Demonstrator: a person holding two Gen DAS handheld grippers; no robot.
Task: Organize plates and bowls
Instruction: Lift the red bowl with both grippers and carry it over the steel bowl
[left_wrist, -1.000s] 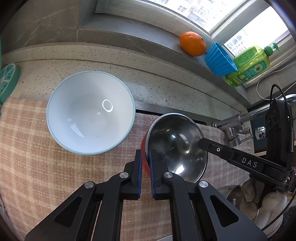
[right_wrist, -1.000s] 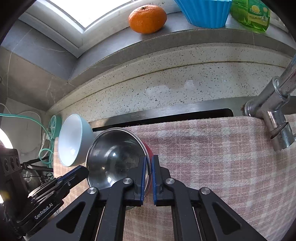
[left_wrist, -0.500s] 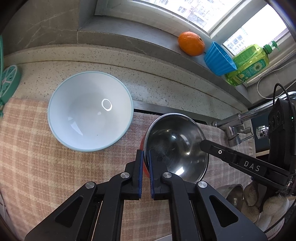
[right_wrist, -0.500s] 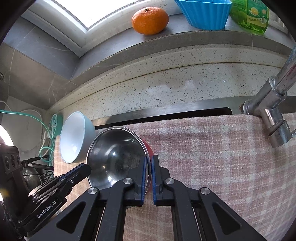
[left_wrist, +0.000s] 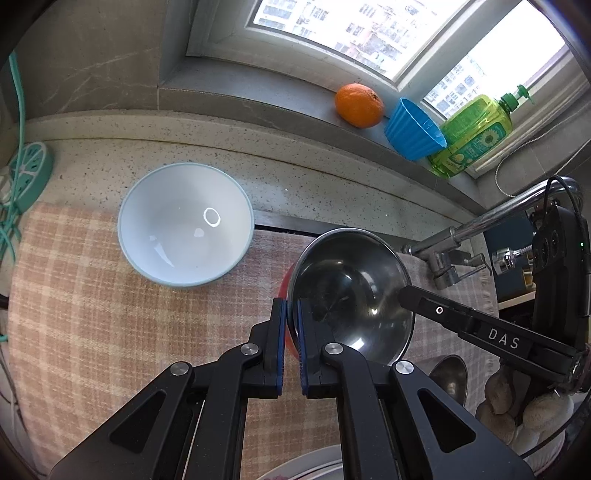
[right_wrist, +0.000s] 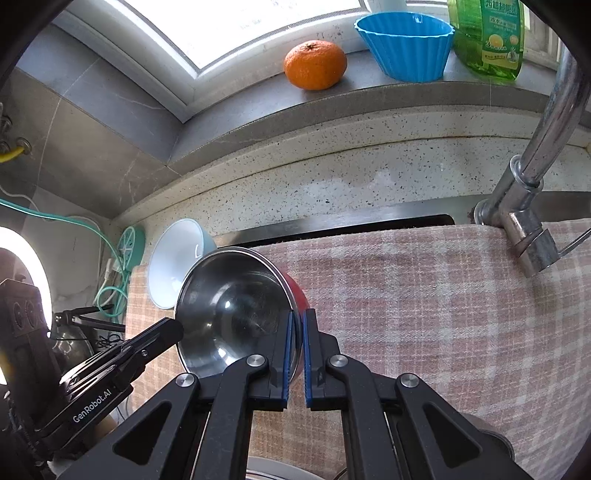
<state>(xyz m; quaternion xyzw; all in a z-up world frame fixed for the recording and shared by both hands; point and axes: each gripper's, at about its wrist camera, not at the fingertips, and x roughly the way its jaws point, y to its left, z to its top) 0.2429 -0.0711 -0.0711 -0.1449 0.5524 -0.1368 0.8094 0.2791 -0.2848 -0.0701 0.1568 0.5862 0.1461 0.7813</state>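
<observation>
A steel bowl (left_wrist: 354, 280) with a red outside hangs above the checked cloth (left_wrist: 92, 314), held from both sides. My left gripper (left_wrist: 290, 308) is shut on its left rim, and the right gripper (left_wrist: 404, 295) pinches the opposite rim. In the right wrist view the same steel bowl (right_wrist: 229, 295) sits left of centre, with my right gripper (right_wrist: 298, 317) shut on its rim and the left gripper (right_wrist: 173, 328) at its far edge. A white bowl (left_wrist: 184, 229) with a pale blue rim stands upright on the cloth to the left, visible again as the white bowl (right_wrist: 177, 262) behind the steel one.
On the window sill sit an orange (left_wrist: 358, 105), a blue fluted cup (left_wrist: 413, 134) and a green soap bottle (left_wrist: 476, 134). A chrome faucet (right_wrist: 532, 192) rises at the right. A spoon (left_wrist: 448, 376) and a plate edge (left_wrist: 306, 465) lie below the grippers.
Both grippers have risen together with the steel bowl between them. The white bowl and cloth now look smaller and farther below.
</observation>
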